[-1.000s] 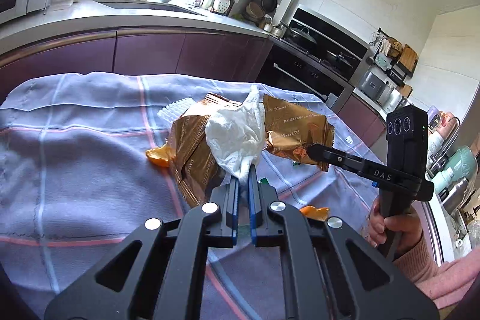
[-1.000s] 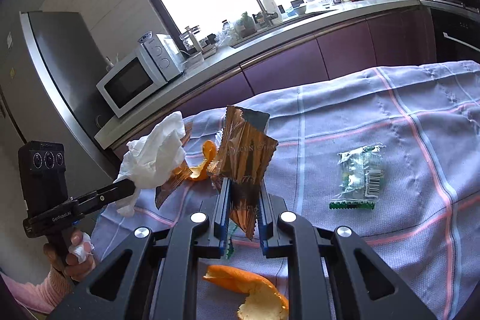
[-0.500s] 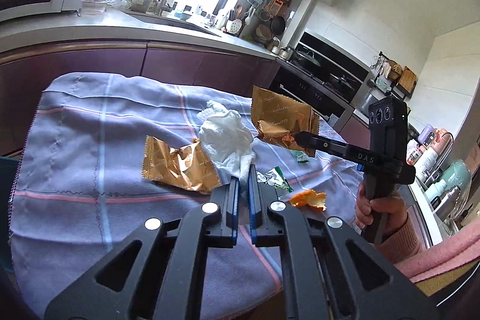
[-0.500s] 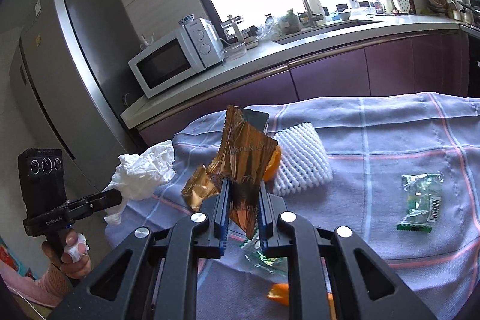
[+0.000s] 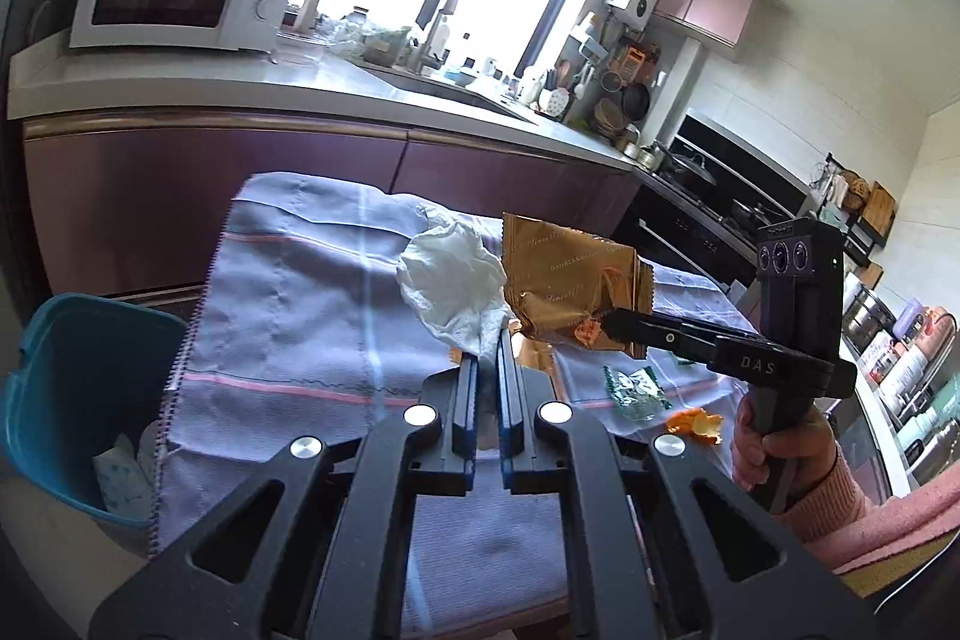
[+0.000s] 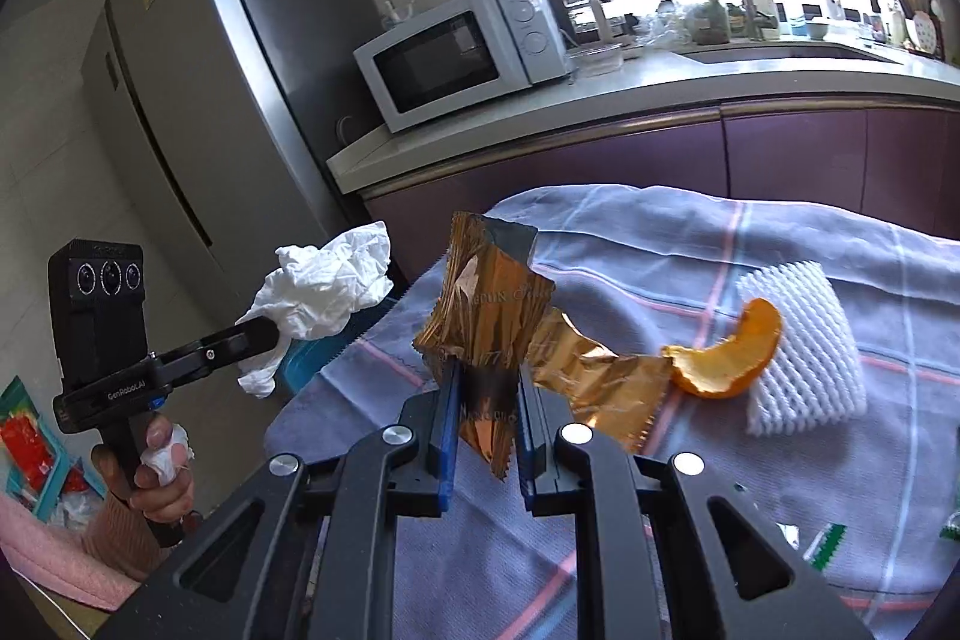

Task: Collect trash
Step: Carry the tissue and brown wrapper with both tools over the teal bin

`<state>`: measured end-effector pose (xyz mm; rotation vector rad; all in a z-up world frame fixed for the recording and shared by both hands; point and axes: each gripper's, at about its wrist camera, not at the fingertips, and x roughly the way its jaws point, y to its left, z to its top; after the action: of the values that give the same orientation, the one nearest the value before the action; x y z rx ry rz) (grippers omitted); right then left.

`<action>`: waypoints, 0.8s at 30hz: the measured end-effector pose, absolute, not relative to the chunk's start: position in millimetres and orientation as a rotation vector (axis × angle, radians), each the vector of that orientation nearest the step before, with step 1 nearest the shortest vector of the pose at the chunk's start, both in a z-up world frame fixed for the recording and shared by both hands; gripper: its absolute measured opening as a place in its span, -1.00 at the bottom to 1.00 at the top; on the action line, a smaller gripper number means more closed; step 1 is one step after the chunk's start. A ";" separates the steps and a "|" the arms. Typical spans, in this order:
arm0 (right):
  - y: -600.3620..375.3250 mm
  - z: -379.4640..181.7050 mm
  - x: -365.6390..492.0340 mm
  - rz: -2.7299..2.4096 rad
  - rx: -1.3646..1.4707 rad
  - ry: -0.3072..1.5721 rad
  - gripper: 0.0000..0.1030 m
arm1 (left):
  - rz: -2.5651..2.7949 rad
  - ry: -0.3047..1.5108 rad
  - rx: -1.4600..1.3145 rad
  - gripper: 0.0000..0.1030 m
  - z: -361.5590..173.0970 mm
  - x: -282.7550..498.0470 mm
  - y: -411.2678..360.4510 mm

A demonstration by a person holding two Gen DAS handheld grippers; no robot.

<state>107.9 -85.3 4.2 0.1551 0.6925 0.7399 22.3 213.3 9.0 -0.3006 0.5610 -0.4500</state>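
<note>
My left gripper (image 5: pixel 487 340) is shut on a crumpled white tissue (image 5: pixel 450 280), held above the left end of the blue checked cloth (image 5: pixel 288 292). In the right wrist view the same tissue (image 6: pixel 327 283) hangs from the left gripper (image 6: pixel 264 334) past the table's left edge. My right gripper (image 6: pixel 485 370) is shut on a golden snack wrapper (image 6: pixel 486 316), lifted off the cloth; the left wrist view shows this wrapper (image 5: pixel 564 280) beside the tissue. A teal trash bin (image 5: pixel 78 388) stands on the floor left of the table, with some waste inside.
On the cloth lie a second golden wrapper (image 6: pixel 600 370), an orange peel (image 6: pixel 726 358), a white foam fruit net (image 6: pixel 798 340), a clear green-printed wrapper (image 5: pixel 636 388) and another peel piece (image 5: pixel 696 421). A fridge (image 6: pixel 198 70), microwave (image 6: pixel 456 52) and purple counter cabinets (image 5: pixel 240 196) surround the table.
Both grippers have swung left with their loads, away from the middle of the cloth toward its left edge. The teal bin has come into the left wrist view.
</note>
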 end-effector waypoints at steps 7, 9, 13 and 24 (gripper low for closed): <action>-28.0 9.6 115.9 0.863 0.100 0.714 -0.71 | -0.286 0.533 -0.311 -0.89 16.4 1.7 270.4; -11.4 10.5 118.6 0.894 0.086 0.725 -0.71 | -0.234 0.531 -0.308 -0.89 16.6 -1.9 287.0; 24.4 10.3 126.0 0.956 0.045 0.749 -0.71 | -0.138 0.548 -0.325 -0.89 10.0 -2.7 322.7; 101.7 0.4 147.4 1.036 -0.034 0.803 -0.71 | 0.007 0.616 -0.346 -0.89 -23.1 16.9 381.9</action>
<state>147.4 101.7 0.4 -0.0339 0.8031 1.0358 16.9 381.9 -23.1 -0.3465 0.6163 0.0073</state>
